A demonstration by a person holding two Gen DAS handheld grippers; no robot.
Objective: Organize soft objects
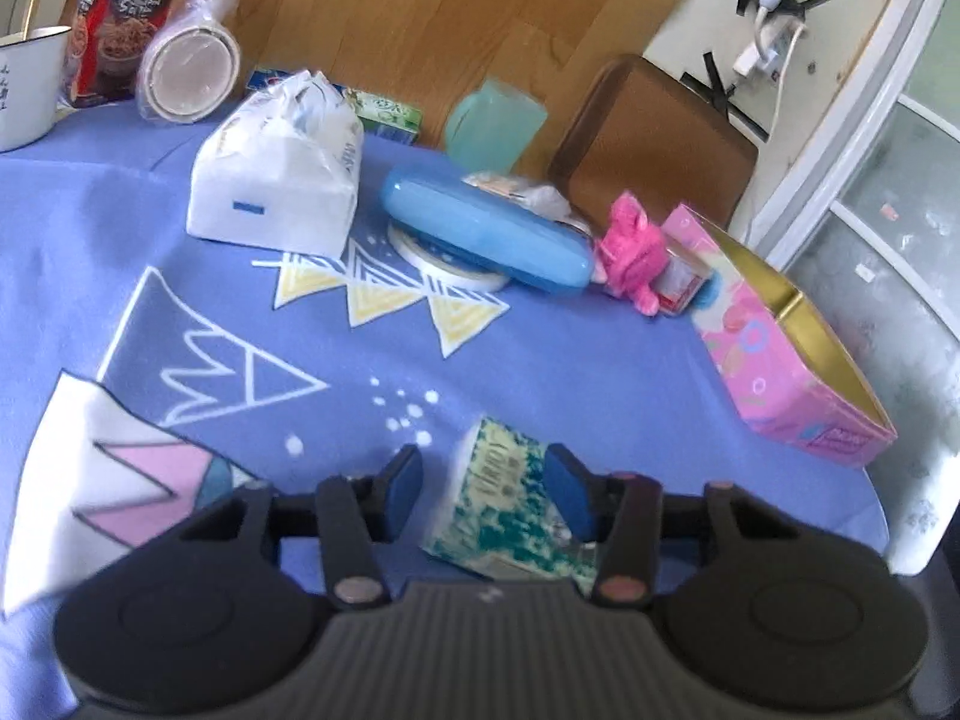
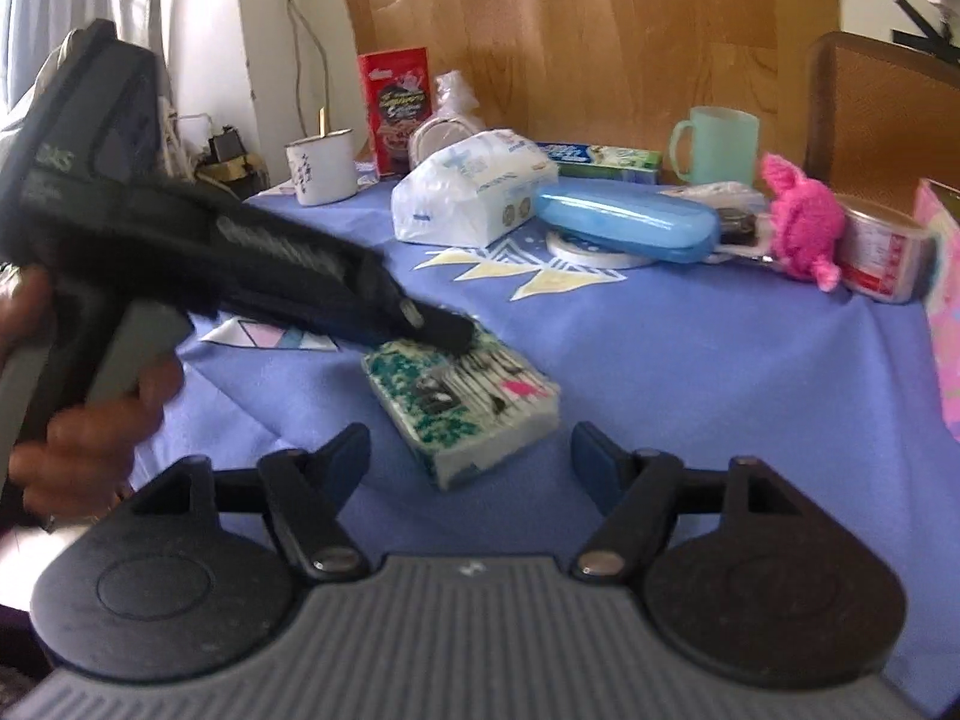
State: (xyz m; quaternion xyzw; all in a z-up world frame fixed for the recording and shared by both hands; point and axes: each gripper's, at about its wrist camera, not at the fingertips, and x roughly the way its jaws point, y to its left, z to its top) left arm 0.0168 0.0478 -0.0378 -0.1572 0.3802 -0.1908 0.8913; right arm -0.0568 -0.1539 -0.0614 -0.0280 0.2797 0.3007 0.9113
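Partly hidden tissue pack [image 1: 510, 510] behind left gripper [image 1: 486, 495]

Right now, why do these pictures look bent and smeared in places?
Left wrist view: the fisheye lens curves the doorframe, and the tissue pack between the left tongs is soft. Right wrist view: the left tongs smear with blur; window light washes the curtain.

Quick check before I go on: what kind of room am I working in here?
Most likely a lived-in home, at a dining or kitchen table. A blue patterned tablecloth covers it, with a white enamel mug, a red snack box and a brown chair pulled up to it.
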